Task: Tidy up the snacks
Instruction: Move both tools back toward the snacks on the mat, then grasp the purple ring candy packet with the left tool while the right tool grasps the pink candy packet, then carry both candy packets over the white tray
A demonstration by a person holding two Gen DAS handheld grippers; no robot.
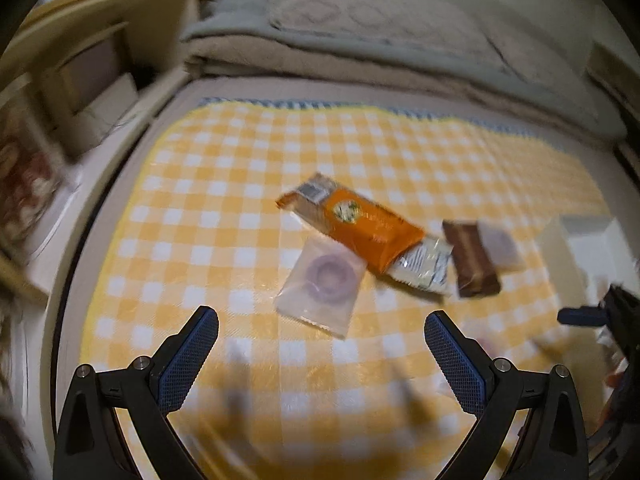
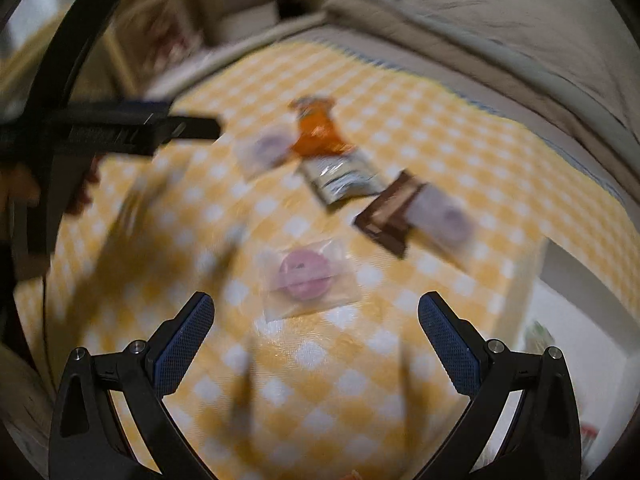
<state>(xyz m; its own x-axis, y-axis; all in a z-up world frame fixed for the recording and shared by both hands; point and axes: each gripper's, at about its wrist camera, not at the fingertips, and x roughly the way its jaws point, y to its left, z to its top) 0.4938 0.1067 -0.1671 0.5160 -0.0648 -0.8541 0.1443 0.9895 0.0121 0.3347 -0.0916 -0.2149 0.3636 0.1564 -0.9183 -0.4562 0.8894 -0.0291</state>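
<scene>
We see the snacks scattered on a yellow-and-white checked cloth (image 1: pixel 224 208) spread over a bed. Near the middle lies an orange packet (image 1: pixel 360 224), set on a diagonal, with a silvery foil packet (image 1: pixel 424 268) at its lower end, either touching it or tucked just under it; we cannot tell which. Just beside the foil packet sits a brown chocolate bar (image 1: pixel 472 258), and a small clear sachet with something purple inside (image 1: pixel 500 246) lies against the bar's far side. A second clear sachet holding a purple ring (image 1: pixel 320 290) rests just in front of the orange packet, nearest our left gripper (image 1: pixel 322 338).

From the right wrist camera, much blurred, we make out a third clear sachet with a pink round sweet (image 2: pixel 306 276), lying alone on the cloth just ahead of our right gripper (image 2: pixel 316 320).

Both grippers hang above the cloth with their blue-padded fingers spread wide apart and nothing between them. Each shows in the other's view: the right one at the far right edge of the left camera, the left one as a dark shape at the left of the right camera.

Beyond the cloth lies folded grey bedding (image 1: pixel 360 40), a pale wooden shelf (image 1: pixel 80 40) stands at the left, and a white box (image 1: pixel 580 248) sits at the cloth's right edge.
</scene>
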